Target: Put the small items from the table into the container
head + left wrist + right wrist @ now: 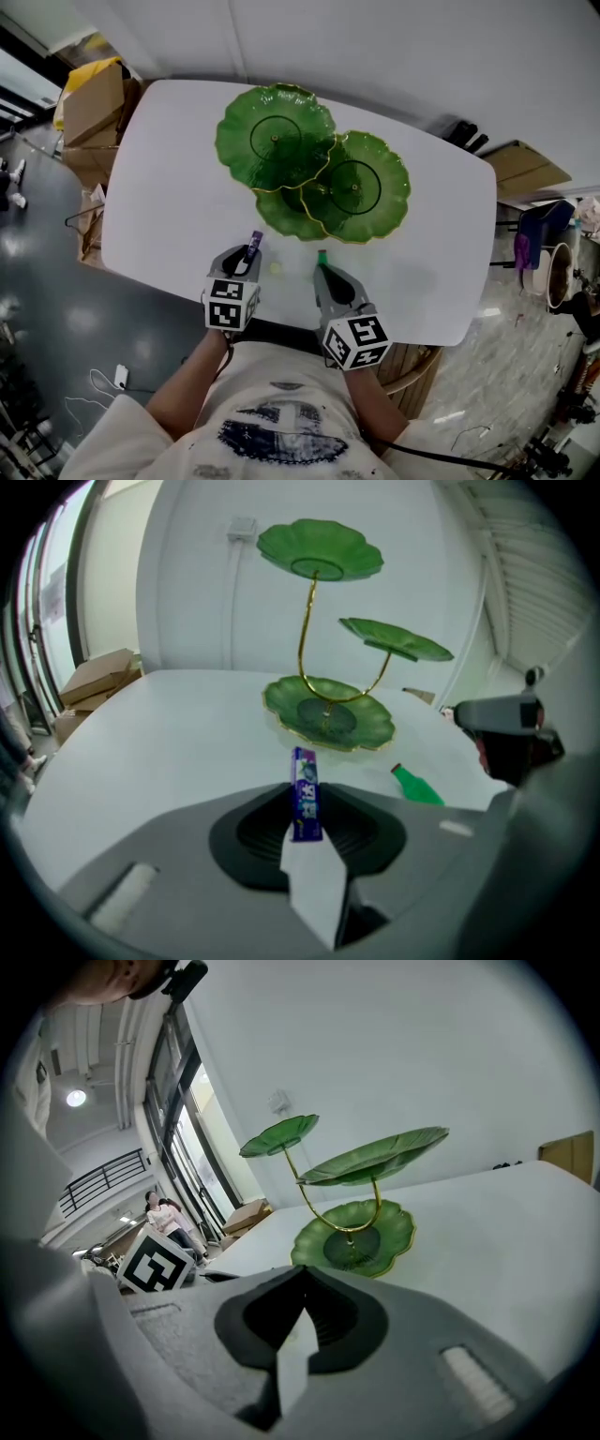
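Note:
A purple gum packet (305,794) stands upright between the jaws of my left gripper (248,257), which is shut on it and holds it above the white table (169,187). A small green bottle (417,787) lies on the table just past the tip of my right gripper (322,270). That gripper is shut with nothing in it. A small pale yellow item (276,269) lies on the table between the two grippers. The green three-tier leaf stand (309,169) rises beyond them, its bottom leaf (328,710) nearest the packet.
Gold stems carry the stand's top leaf (319,547) and middle leaf (396,637). Cardboard boxes (92,103) sit off the table's left side, and a chair and bags (539,239) off its right. The table's front edge runs just under both grippers.

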`<state>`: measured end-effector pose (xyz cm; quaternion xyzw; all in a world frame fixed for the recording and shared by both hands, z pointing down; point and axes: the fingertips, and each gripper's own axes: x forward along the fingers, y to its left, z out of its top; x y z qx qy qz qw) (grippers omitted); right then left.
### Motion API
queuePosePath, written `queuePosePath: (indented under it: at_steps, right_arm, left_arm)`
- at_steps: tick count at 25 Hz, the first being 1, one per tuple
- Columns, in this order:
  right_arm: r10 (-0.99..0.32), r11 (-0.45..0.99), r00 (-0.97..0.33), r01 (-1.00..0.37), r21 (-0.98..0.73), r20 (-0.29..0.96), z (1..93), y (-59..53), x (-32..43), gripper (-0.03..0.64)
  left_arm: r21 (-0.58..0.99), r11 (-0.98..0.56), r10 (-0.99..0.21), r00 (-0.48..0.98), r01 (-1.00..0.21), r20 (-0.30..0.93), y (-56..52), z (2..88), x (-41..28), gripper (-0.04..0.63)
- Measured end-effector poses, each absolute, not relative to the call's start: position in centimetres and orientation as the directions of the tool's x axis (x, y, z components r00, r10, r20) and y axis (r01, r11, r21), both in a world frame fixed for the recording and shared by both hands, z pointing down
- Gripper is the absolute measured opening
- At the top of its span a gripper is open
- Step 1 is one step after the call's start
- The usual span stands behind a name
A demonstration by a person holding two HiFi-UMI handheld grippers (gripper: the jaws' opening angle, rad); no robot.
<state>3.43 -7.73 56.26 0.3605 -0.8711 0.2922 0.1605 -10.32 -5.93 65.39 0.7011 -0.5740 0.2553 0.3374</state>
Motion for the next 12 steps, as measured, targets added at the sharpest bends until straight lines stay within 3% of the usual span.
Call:
queuePosePath:
  at_steps: [12]
  right_arm:
    - [-0.563, 0.606, -0.711, -0.701, -0.376, 0.421, 52.5, -7.7, 3.6, -0.002]
  left_arm:
    - [0.153, -0.157, -0.702, 0.219, -0.976, 0.678, -6.3, 58.7, -8.9, 0.089]
